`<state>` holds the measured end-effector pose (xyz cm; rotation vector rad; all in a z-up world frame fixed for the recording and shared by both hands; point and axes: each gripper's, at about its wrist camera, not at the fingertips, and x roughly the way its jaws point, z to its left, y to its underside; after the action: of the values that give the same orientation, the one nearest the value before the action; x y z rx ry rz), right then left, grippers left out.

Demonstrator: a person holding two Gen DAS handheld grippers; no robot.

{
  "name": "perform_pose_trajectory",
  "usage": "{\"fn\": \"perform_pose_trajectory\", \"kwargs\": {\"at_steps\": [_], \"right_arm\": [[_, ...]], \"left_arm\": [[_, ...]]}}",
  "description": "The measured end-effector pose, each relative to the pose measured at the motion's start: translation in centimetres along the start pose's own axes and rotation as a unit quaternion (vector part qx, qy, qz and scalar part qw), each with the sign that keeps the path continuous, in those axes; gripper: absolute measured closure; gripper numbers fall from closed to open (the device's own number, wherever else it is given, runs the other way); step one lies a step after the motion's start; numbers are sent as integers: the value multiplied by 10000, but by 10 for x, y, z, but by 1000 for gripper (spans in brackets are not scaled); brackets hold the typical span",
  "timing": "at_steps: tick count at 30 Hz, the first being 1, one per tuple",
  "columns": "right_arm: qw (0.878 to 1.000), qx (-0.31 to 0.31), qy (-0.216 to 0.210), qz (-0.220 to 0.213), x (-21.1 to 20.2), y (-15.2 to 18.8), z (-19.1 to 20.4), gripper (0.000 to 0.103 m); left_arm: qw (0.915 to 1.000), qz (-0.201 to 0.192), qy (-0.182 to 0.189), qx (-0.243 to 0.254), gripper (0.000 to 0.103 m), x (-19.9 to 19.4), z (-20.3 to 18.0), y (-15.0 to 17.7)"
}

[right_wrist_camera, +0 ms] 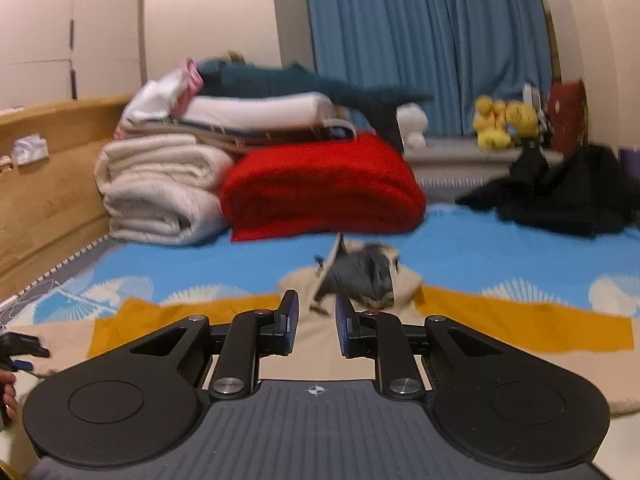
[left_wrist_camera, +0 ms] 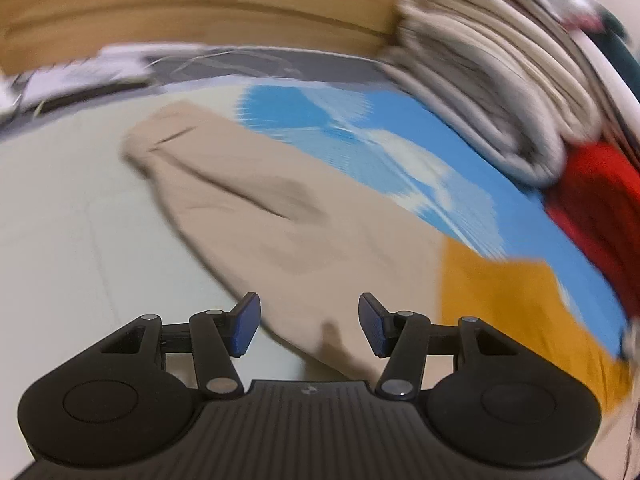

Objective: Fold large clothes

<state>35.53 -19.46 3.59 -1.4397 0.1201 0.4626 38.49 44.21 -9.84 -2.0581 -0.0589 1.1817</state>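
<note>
A beige garment [left_wrist_camera: 280,216] lies spread on the bed sheet, one long part reaching to the far left. My left gripper [left_wrist_camera: 309,326] is open and empty just above its near edge. In the right wrist view the same beige garment [right_wrist_camera: 360,344] lies ahead, its grey-lined collar end [right_wrist_camera: 364,276] bunched up past the fingertips. My right gripper [right_wrist_camera: 317,318] is open with a narrow gap, holding nothing, low over the cloth. The left gripper's tip [right_wrist_camera: 20,350] shows at the far left edge.
A blue, white and orange bed sheet [right_wrist_camera: 500,248] covers the bed. A stack of folded cream blankets [right_wrist_camera: 160,196], a red blanket [right_wrist_camera: 320,184] and more folded clothes stand at the wooden headboard [right_wrist_camera: 48,184]. A black garment [right_wrist_camera: 568,196] lies at the right.
</note>
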Motion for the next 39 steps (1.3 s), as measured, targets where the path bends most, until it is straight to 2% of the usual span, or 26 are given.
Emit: {"fn": "perform_pose_trajectory", "kwargs": {"at_steps": [6, 8, 9, 10, 12, 14, 17, 19, 22, 24, 25, 27, 28, 30, 31, 32, 33, 34, 35, 36, 37, 38, 39], "right_arm": [[9994, 75, -64, 327, 20, 7, -4, 83], [9989, 146, -102, 434, 25, 11, -3, 96], [9986, 166, -126, 494, 27, 13, -5, 98], [9984, 177, -148, 522, 27, 14, -5, 98], [9982, 140, -157, 555, 29, 15, -3, 98], [9980, 120, -174, 593, 29, 17, -2, 98], [9976, 85, -208, 654, 29, 18, 0, 98], [9975, 55, -209, 677, 28, 18, -1, 98], [9970, 46, -196, 745, 27, 17, -5, 98], [9962, 82, -138, 853, 28, 18, -7, 98], [9958, 106, -123, 902, 27, 18, -7, 98], [9950, 102, -118, 991, 25, 19, -7, 98], [9945, 80, -97, 1042, 24, 19, -6, 98], [9931, 72, -68, 1171, 22, 21, -6, 98], [9920, 77, -52, 1257, 20, 22, -7, 98], [9912, 96, -6, 1317, 19, 25, -9, 97], [9905, 122, 49, 1370, 18, 26, -12, 97], [9893, 166, 122, 1447, 17, 28, -15, 97], [9882, 219, 183, 1507, 17, 29, -19, 95], [9868, 301, 251, 1573, 17, 30, -24, 88], [9858, 387, 308, 1606, 17, 31, -30, 80], [9853, 476, 352, 1601, 16, 30, -35, 78], [9849, 586, 409, 1578, 15, 28, -41, 78]], "left_arm": [[9939, 39, -182, -1086, 43, 7, 57, -26], [9907, 68, -98, -1357, 44, 9, 70, -25], [9894, 40, -32, -1453, 46, 9, 74, -26], [9889, 7, 11, -1487, 51, 11, 76, -30], [9888, 102, 165, -1478, 99, 15, 79, -34], [9876, 111, 210, -1550, 103, 16, 78, -31], [9909, -132, 132, -1337, 103, 4, 64, -35], [9943, -498, 105, -939, 103, -18, 38, -42], [9929, -1089, 480, 10, 103, -65, -26, -43], [9807, -1479, 962, 847, 103, -105, -79, -28], [9709, -1588, 1304, 1230, 103, -126, -107, -15], [9452, -1609, 2117, 1892, 103, -167, -158, 20], [9273, -1490, 2610, 2233, 103, -187, -184, 44], [8830, -943, 3466, 3020, 103, -217, -231, 101], [8630, -591, 3750, 3333, 103, -227, -249, 130], [8464, -261, 3944, 3568, 100, -233, -261, 153], [8258, 203, 4112, 3855, 95, -238, -274, 179], [8111, 523, 4199, 4039, 91, -241, -280, 194], [8007, 736, 4233, 4176, 89, -245, -282, 205], [7997, 759, 4191, 4231, 87, -249, -281, 207], [8072, 706, 4078, 4209, 86, -254, -278, 202], [8216, 668, 3919, 4086, 82, -257, -273, 194], [8434, 681, 3673, 3863, 81, -256, -267, 181]]}}
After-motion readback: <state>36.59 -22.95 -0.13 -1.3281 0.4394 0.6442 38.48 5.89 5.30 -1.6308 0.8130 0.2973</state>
